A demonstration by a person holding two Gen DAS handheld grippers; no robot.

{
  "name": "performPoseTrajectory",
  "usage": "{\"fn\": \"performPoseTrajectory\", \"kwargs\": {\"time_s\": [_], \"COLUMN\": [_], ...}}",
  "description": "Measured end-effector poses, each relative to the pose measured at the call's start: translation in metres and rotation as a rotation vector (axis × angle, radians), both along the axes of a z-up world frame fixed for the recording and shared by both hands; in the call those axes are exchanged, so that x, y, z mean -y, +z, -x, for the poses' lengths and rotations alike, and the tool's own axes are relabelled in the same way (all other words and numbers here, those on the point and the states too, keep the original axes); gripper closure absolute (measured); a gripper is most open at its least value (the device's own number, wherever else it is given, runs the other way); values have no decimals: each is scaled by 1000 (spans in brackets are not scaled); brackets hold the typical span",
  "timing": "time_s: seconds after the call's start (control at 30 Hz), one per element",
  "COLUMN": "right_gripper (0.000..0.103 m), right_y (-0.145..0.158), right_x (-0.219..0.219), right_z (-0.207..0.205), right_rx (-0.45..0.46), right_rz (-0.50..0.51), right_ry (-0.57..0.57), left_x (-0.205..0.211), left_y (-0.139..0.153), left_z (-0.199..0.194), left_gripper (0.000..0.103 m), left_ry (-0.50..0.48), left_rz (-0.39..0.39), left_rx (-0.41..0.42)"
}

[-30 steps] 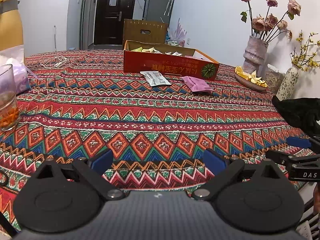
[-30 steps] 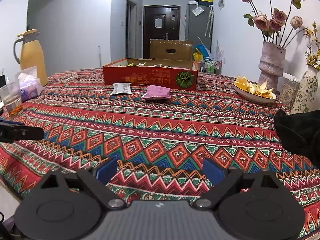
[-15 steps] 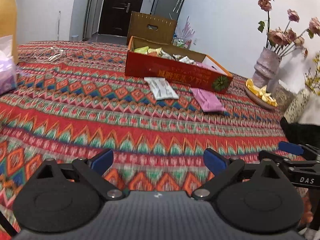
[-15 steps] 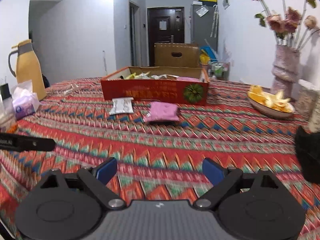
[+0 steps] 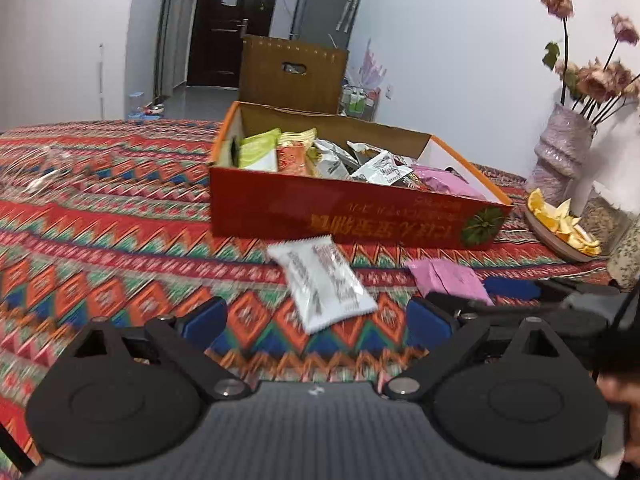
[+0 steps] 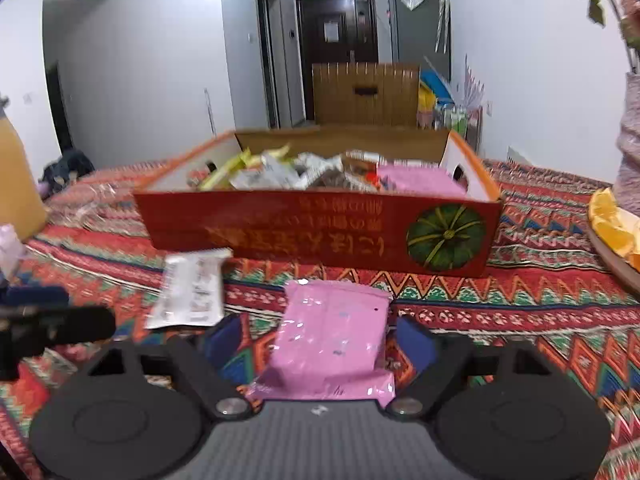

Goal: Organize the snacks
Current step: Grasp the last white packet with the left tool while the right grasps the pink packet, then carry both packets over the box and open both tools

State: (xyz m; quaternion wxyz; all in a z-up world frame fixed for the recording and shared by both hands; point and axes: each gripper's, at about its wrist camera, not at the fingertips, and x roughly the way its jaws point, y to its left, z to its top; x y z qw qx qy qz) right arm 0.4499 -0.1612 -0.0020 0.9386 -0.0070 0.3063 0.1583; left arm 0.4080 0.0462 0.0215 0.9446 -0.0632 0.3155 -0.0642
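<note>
A red cardboard box (image 5: pixel 280 212) holds several snack packets on the patterned tablecloth. In front of it lie a white packet (image 5: pixel 324 284) and a pink packet (image 5: pixel 448 280). My left gripper (image 5: pixel 316 316) is open, and the white packet's near end lies between its blue fingertips without touching them. In the right wrist view the pink packet (image 6: pixel 332 336) lies flat between the blue pads of my right gripper (image 6: pixel 320 338). Its jaws are closing; the left pad stands clear of the packet and the right pad is close to its edge. The white packet (image 6: pixel 192 292) lies just to the left.
A plate of orange peel (image 5: pixel 560 224) and a vase of dried roses (image 5: pixel 560 160) stand at the right. A yellow jug (image 6: pixel 16 184) is at the far left. A brown crate (image 6: pixel 364 92) stands behind the box (image 6: pixel 280 232).
Both grippers have moved forward across the table to the two loose packets. The right jaws have narrowed around the pink packet. The left jaws stay wide.
</note>
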Motion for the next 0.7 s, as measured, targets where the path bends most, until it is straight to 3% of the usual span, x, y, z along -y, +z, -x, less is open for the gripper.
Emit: {"fn": "performPoseTrajectory", "kwargs": {"time_s": [0.03, 0.13, 0.3, 0.37, 0.43, 0.5, 0.6, 0.7], "right_gripper": [42, 42, 42, 42, 42, 42, 42, 42], "right_y": [-4, -9, -11, -13, -12, -11, -10, -10], "right_x": [-1, 10, 36, 42, 44, 43, 43, 41], "right_z": [-6, -10, -9, -8, -6, -4, -2, -1], "right_rx": [-17, -14, 1, -2, 2, 11, 10, 15], "right_rz": [13, 4, -21, -37, -40, -37, -37, -31], "right_ry": [7, 4, -61, -72, -71, -63, -49, -42], "left_x": [4, 18, 36, 44, 49, 55, 62, 58], "left_y": [-3, -14, -32, -35, -35, -35, -34, -28], "left_z": [-9, -36, -68, -72, -68, -59, -45, -29], "left_gripper": [6, 20, 29, 48, 60, 63, 63, 63], "left_ry": [-2, 1, 15, 19, -24, -101, -133, -132], "left_rz": [-13, -52, -88, -130, -154, -166, -224, -182], "left_rx": [-5, -14, -21, 2, 12, 23, 34, 20]}}
